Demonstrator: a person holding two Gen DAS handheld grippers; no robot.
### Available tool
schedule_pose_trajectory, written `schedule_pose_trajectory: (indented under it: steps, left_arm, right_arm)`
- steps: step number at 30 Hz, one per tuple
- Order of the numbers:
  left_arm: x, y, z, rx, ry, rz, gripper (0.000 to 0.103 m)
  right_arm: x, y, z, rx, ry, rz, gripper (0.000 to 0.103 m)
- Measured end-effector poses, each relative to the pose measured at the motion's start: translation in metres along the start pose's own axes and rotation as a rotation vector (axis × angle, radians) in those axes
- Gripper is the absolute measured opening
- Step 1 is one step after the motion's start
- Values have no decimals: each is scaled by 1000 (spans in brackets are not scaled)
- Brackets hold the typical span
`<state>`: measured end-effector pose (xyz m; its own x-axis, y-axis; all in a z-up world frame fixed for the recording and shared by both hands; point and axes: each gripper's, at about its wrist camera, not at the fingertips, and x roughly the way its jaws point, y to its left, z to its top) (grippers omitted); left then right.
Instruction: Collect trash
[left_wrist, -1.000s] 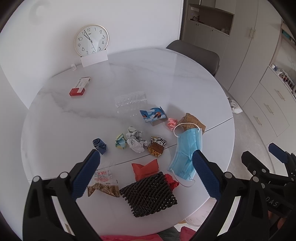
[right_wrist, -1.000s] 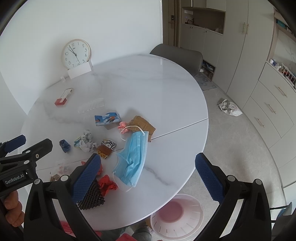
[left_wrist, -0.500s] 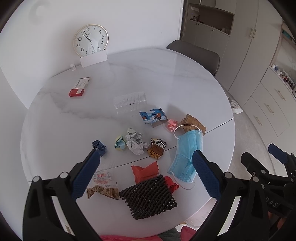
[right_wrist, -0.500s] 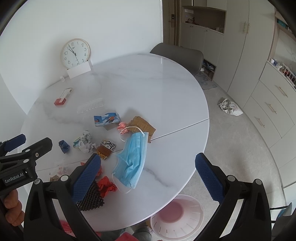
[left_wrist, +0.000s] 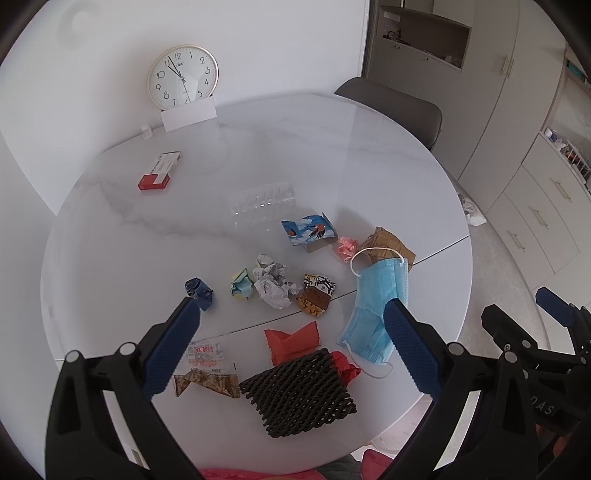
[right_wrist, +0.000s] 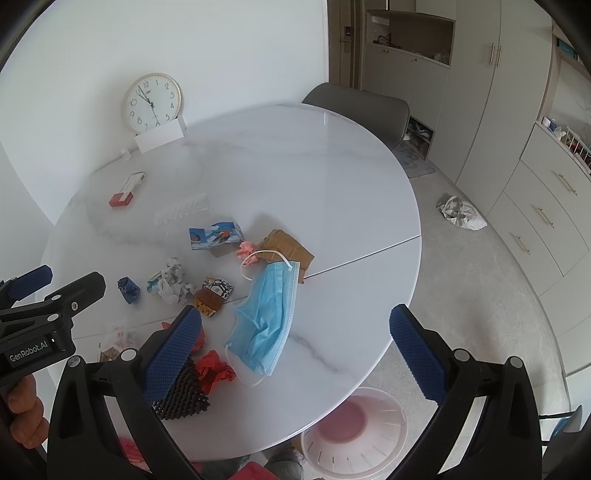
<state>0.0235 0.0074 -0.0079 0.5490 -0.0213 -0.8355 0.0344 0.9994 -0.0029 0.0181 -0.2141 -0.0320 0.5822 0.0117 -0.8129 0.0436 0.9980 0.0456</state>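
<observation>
Left wrist view showed my left gripper (left_wrist: 290, 310) spread wide above the table (left_wrist: 332, 155), holding nothing. Trash lay scattered below: a blue face mask (left_wrist: 376, 302), black foam netting (left_wrist: 299, 391), and crumpled paper (left_wrist: 271, 280). My right gripper (right_wrist: 295, 317) was also wide, over the mask, with the pink bin (right_wrist: 354, 428) on the floor beside the table.

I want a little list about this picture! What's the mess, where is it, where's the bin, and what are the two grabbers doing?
surface: round white table
mess: blue mask, black mesh, red paper, crumpled paper, snack wrappers, all near the front edge
bin: pink bin on the floor, beside the table's front edge
left gripper: open, above the mess, holding nothing
right gripper: open, above the mask, holding nothing
</observation>
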Motion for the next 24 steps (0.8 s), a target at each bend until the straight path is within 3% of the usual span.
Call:
schedule_pose_trajectory:
  steps: [24]
  left_arm:
    - [0, 0, 0, -1, 2, -1, 95]
  right_arm:
    - [0, 1, -2, -4, 5, -1, 101]
